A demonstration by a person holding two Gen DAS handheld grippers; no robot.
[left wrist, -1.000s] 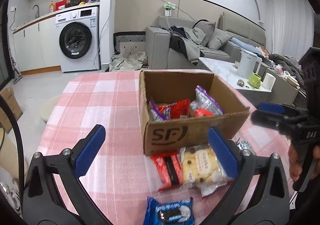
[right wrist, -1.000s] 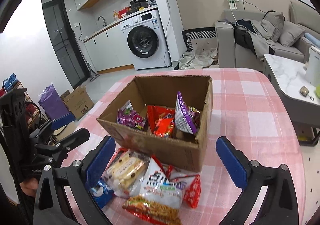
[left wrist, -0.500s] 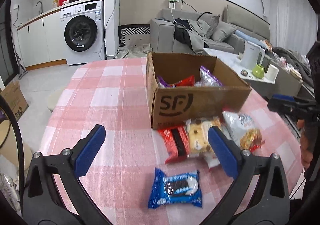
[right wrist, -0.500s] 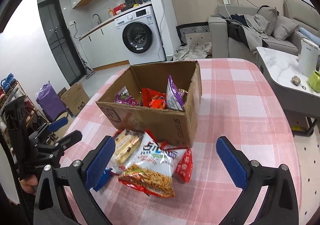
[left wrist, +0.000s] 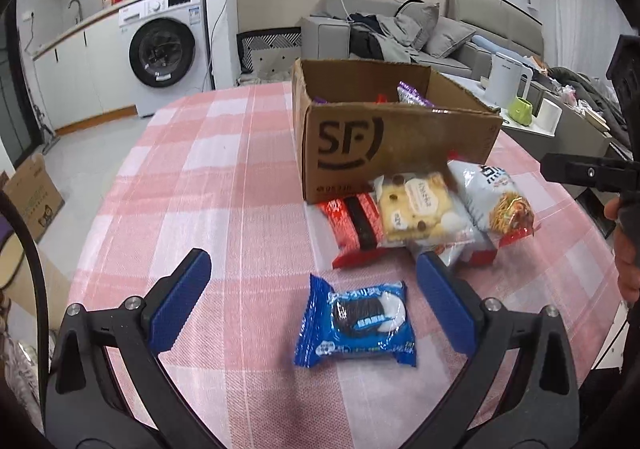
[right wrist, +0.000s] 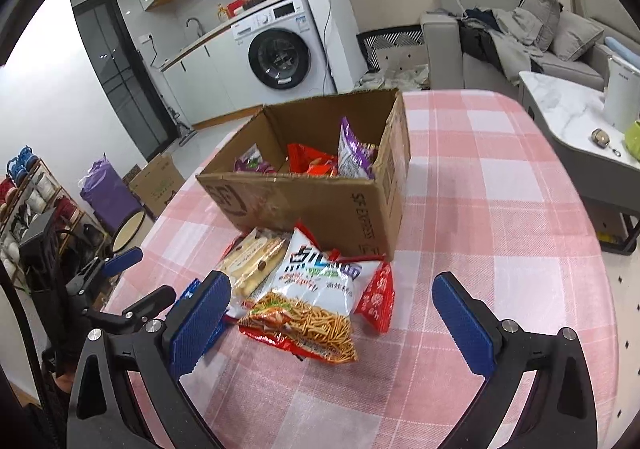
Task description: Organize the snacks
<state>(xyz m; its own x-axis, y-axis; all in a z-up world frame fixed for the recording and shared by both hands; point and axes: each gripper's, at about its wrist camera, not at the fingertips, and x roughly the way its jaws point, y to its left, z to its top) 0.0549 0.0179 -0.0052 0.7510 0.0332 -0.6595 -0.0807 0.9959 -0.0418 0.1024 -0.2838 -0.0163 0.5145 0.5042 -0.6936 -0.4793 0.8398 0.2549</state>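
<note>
The left gripper [left wrist: 308,285] gapes wide above a blue cookie packet [left wrist: 356,323]; the right gripper [right wrist: 332,313], equally spread, hangs over the noodle bag [right wrist: 310,301]. Both snacks lie just before the cardboard box [right wrist: 320,201].

Cardboard box [left wrist: 384,145], frame centre: matt brown corrugated card, scuffed front. Tablecloth [left wrist: 224,185]: woven pink-and-white checked cloth, matt. Blue cookie packet [left wrist: 356,323], lower centre: glossy plastic film. Noodle snack bag [right wrist: 316,297]: shiny crinkled foil-plastic.

The cardboard box [left wrist: 384,145] front wall hides most snacks inside it.
</note>
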